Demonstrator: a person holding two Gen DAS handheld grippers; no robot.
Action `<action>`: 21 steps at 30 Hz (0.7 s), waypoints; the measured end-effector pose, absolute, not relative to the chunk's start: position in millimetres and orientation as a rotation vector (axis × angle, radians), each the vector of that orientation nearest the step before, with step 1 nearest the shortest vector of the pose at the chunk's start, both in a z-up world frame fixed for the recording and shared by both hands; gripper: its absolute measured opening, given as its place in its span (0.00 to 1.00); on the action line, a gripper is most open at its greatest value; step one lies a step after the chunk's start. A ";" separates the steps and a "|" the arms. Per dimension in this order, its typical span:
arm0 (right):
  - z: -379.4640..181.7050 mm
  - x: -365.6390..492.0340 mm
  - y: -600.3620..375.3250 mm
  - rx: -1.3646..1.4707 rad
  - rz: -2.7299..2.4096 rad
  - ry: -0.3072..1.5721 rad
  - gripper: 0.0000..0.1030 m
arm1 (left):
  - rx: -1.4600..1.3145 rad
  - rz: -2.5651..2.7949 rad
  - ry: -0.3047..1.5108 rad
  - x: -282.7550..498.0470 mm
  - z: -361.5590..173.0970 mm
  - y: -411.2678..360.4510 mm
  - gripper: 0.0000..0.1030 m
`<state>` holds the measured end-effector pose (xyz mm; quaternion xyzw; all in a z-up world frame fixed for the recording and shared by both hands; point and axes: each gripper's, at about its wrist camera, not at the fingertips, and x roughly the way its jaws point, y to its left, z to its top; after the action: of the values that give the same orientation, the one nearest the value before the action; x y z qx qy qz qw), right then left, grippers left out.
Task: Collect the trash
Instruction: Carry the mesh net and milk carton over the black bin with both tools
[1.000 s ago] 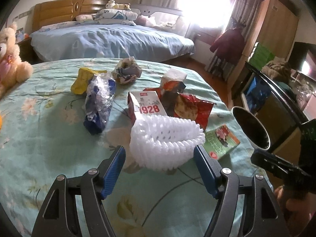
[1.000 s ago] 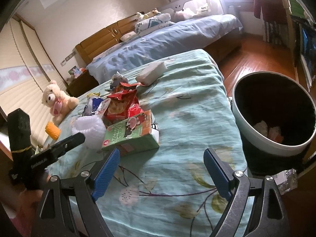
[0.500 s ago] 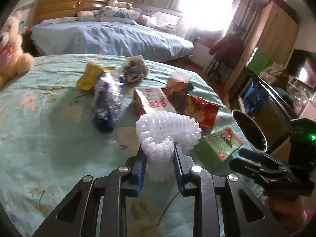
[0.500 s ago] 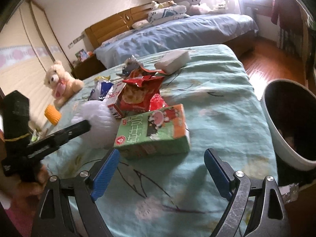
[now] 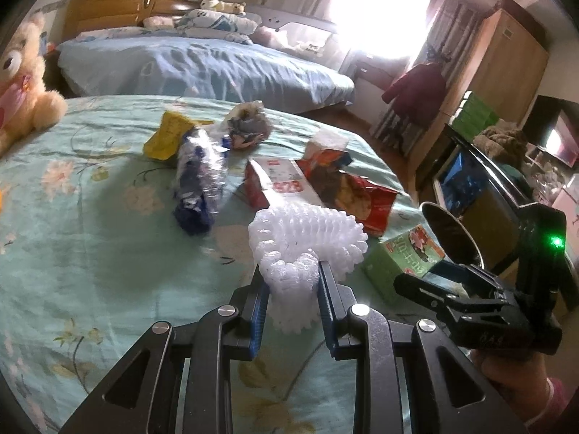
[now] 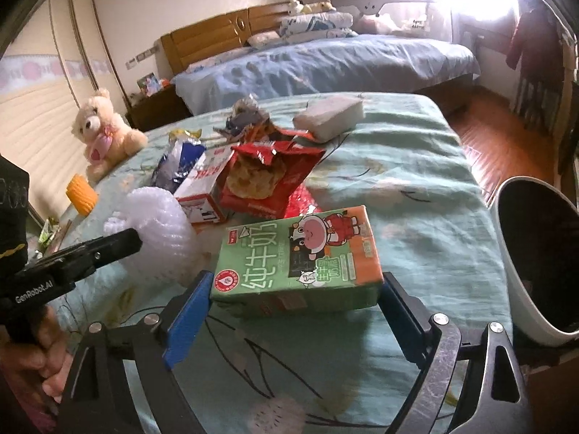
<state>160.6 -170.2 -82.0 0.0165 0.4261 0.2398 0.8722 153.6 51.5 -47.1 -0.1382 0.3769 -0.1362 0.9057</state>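
Observation:
My left gripper [image 5: 291, 282] is shut on a white foam fruit net [image 5: 307, 238] and holds it just above the green floral tablecloth [image 5: 90, 260]. The net also shows in the right wrist view [image 6: 159, 231]. My right gripper [image 6: 295, 291] is open, its blue pads on either side of a green milk carton [image 6: 296, 260] lying flat on the cloth. The carton also shows in the left wrist view [image 5: 405, 256]. A white bin with a black inside [image 6: 535, 260] stands off the table's right edge.
More trash lies on the table: a red snack bag [image 6: 267, 177], a red-and-white carton [image 6: 202, 188], a crushed bottle [image 5: 199, 181], a yellow wrapper [image 5: 166, 137], crumpled paper [image 5: 248, 128] and a white tissue pack [image 6: 329, 115]. A teddy bear [image 6: 103, 133] sits at the left.
My left gripper closed on the foam net and lifted it slightly. My right gripper moved forward until the green carton lies between its open fingers.

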 end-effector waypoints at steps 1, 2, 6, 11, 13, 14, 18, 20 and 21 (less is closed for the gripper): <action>-80.6 159.8 -173.7 0.043 0.498 0.885 0.88 | -0.281 -0.293 0.778 154.0 -46.5 46.7 0.24; -78.9 159.2 -179.3 0.055 0.494 0.879 0.88 | -0.277 -0.300 0.781 154.0 -47.2 44.1 0.24; -72.9 157.6 -201.9 0.094 0.459 0.864 0.88 | -0.253 -0.336 0.792 156.4 -46.5 27.0 0.24; -68.4 156.9 -230.5 0.133 0.406 0.853 0.88 | -0.227 -0.374 0.794 162.9 -43.2 3.9 0.24; -67.5 156.4 -241.1 0.149 0.390 0.851 0.88 | -0.212 -0.389 0.793 166.6 -40.7 -5.4 0.24; -67.4 156.3 -245.4 0.156 0.384 0.850 0.88 | -0.207 -0.393 0.792 166.9 -41.0 -9.4 0.24; -67.1 155.5 -262.4 0.182 0.357 0.846 0.88 | -0.177 -0.419 0.793 172.7 -39.9 -27.5 0.24; -66.9 155.0 -271.3 0.190 0.342 0.843 0.88 | -0.166 -0.426 0.800 176.8 -41.4 -36.4 0.24; -66.7 155.0 -275.3 0.193 0.336 0.841 0.88 | -0.164 -0.429 0.802 178.0 -41.7 -39.9 0.25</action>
<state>155.0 -275.3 -66.7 0.0930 0.4057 0.1619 0.8948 178.0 -39.9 -41.7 -0.0792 0.3868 -0.2069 0.8951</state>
